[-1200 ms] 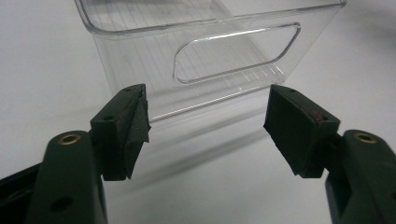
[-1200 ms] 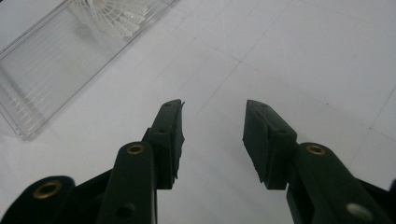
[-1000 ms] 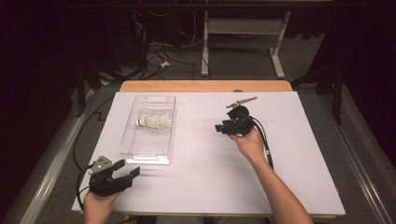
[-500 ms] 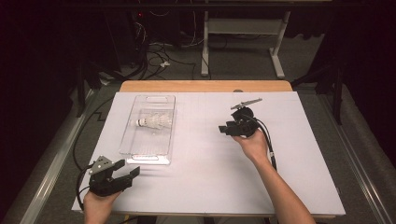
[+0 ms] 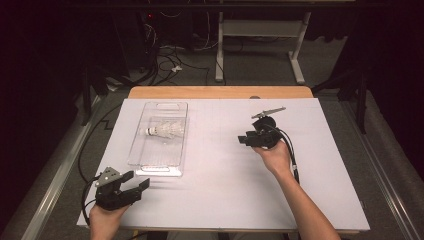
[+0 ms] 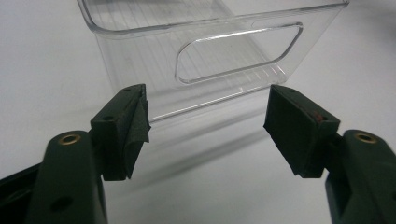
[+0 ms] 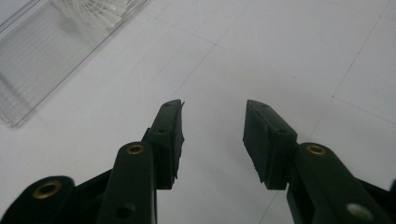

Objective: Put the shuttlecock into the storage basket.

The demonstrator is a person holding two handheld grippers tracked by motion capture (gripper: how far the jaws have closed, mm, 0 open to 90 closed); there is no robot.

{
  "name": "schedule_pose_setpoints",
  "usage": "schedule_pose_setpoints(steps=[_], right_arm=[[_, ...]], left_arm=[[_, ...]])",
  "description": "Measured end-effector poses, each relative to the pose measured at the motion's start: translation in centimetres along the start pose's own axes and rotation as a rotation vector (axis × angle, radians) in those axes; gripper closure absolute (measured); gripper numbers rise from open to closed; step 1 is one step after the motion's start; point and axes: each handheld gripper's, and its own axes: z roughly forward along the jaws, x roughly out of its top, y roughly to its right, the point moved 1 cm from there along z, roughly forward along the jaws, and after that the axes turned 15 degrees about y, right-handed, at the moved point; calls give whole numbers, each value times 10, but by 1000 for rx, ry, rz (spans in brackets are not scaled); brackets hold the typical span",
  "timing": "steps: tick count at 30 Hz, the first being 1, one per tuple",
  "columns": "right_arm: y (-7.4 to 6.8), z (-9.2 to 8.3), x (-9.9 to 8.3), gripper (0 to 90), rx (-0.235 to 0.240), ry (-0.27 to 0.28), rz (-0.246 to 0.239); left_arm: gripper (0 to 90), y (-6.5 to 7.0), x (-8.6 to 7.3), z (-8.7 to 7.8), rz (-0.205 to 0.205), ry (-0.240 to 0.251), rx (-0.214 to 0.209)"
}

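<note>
A white sheet (image 5: 220, 170) covers most of a wooden bench (image 5: 220, 92), whose bare edge shows along the top of the sheet. Beyond it, in the upper part of the frame, lie tangled cables (image 5: 170, 62) on grey carpet and a white metal frame (image 5: 260, 37) standing on two legs.

One clear plastic tray (image 5: 159, 135) is lying on the surface (image 5: 220, 200), and one white shuttlecock (image 5: 165, 131) is resting inside it. Two grippers are showing: the left gripper (image 5: 131, 186) and the right gripper (image 5: 246, 140), each sitting in one hand and each carrying two black jaws.
</note>
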Motion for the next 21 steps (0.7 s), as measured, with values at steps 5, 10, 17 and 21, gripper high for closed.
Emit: schedule_pose_setpoints(steps=[5,10,17,21], right_arm=[[3,-3,-2,578,-4,0,3],[6,-7,-4,578,-10,4,9],[10,-12,-9,577,-15,6,17],[12,-14,-11,577,-13,10,16]], left_arm=[[315,0,0,0,-1,-1,1],[316,0,0,0,-1,-1,1],[316,0,0,-1,-1,0,2],[316,0,0,-1,0,1,2]])
